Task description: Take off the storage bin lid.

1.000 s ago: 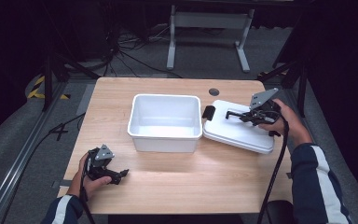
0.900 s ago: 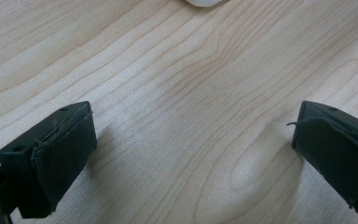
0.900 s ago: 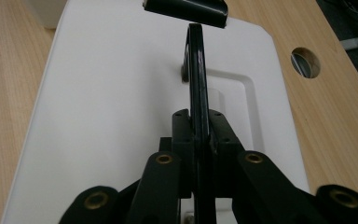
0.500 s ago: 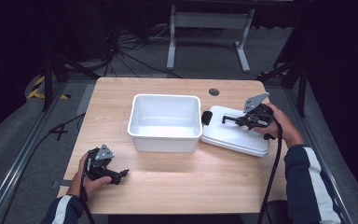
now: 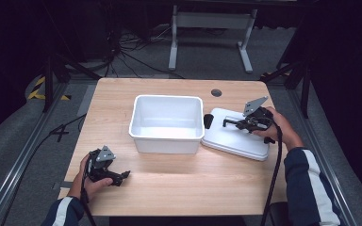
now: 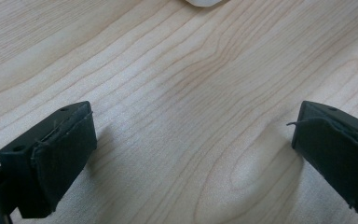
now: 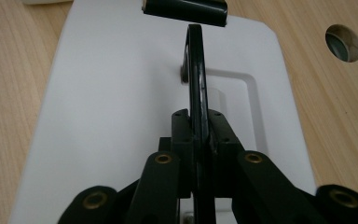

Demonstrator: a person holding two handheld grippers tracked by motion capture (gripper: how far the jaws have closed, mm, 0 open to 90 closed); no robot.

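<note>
Your right claw [image 5: 239, 124] is pinched on the black handle [image 7: 196, 70] of the white lid [image 5: 233, 139]. In the right gripper view the jaws are pressed against both sides of that thin arched handle, which stands upright on the lid and runs away from you toward a black clip [image 7: 184, 11] at the lid's far edge. The lid lies on the counter [image 5: 179, 188] just to the right of the white tub [image 5: 167, 123], its left edge close against the tub's right wall; whether it rests flat or is slightly lifted at your end cannot be told from the high view. Your right hand [image 5: 275, 127] sits over the lid's far right part, and the cable trails back along your sleeve [image 5: 311, 183].

The tub stands open at the middle of the counter, with nothing visible inside it. A round hole [image 5: 216, 92] in the counter lies beyond the lid, near the far edge.

Your left claw [image 5: 120, 176] is spread wide and holds nothing. It rests low at the near left of the counter, well apart from the tub, and the left gripper view shows bare wood between its two jaws.
</note>
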